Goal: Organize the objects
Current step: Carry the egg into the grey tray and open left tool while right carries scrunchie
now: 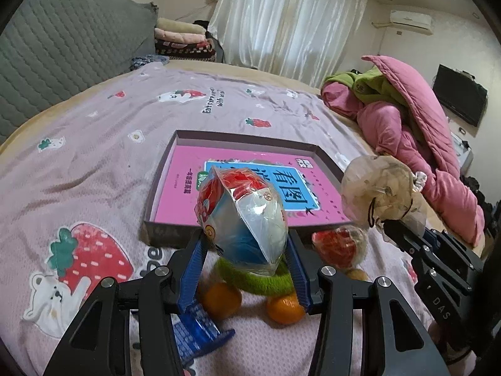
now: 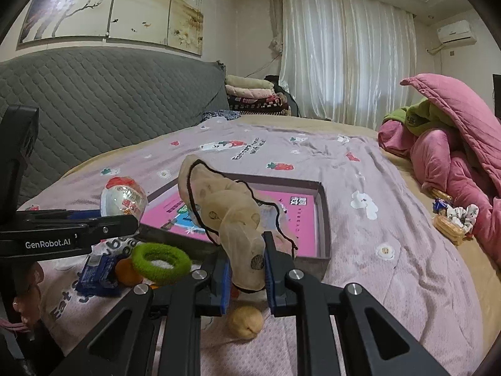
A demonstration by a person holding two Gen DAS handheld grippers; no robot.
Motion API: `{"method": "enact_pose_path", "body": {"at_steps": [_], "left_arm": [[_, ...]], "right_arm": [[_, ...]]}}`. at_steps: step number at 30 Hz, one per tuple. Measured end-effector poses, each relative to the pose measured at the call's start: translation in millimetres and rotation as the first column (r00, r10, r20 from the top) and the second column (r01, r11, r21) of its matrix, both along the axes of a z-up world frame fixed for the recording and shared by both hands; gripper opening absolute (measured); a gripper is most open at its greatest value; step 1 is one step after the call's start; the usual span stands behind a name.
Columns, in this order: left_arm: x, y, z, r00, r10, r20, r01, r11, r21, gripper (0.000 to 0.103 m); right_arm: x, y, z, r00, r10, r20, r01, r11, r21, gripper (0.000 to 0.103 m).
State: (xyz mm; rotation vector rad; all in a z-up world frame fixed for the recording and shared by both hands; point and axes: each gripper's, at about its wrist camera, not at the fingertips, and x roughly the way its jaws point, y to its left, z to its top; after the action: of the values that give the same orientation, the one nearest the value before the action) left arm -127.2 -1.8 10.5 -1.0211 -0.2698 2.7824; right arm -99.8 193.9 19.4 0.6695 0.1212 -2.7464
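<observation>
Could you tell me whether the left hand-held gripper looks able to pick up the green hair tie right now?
Probably not: the left hand-held gripper is shut on the snack packet, which hangs over the green hair tie; it would need emptying first.

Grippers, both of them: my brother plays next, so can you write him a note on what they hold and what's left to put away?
Left gripper: shut on a shiny snack packet, held above the bed.
Right gripper: shut on a tan drawstring pouch, just before the box.
Box: on the bedspread, only a pink book inside.
Still loose in front of the box: green hair ring, two oranges, blue packet, red-wrapped snack, a small round tan thing.
Left: drop both held things in the box, then the rest.
</observation>
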Motion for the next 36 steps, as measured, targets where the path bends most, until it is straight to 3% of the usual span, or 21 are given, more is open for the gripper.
{"method": "enact_pose_path", "body": {"at_steps": [36], "left_arm": [[-93.9, -13.7, -23.8, 0.998, 0.041, 0.043, -0.041, 0.999, -0.007, 0.052]], "right_arm": [[-82.5, 4.6, -17.0, 0.998, -0.05, 0.046, 0.046, 0.995, 0.091, 0.018]]}}
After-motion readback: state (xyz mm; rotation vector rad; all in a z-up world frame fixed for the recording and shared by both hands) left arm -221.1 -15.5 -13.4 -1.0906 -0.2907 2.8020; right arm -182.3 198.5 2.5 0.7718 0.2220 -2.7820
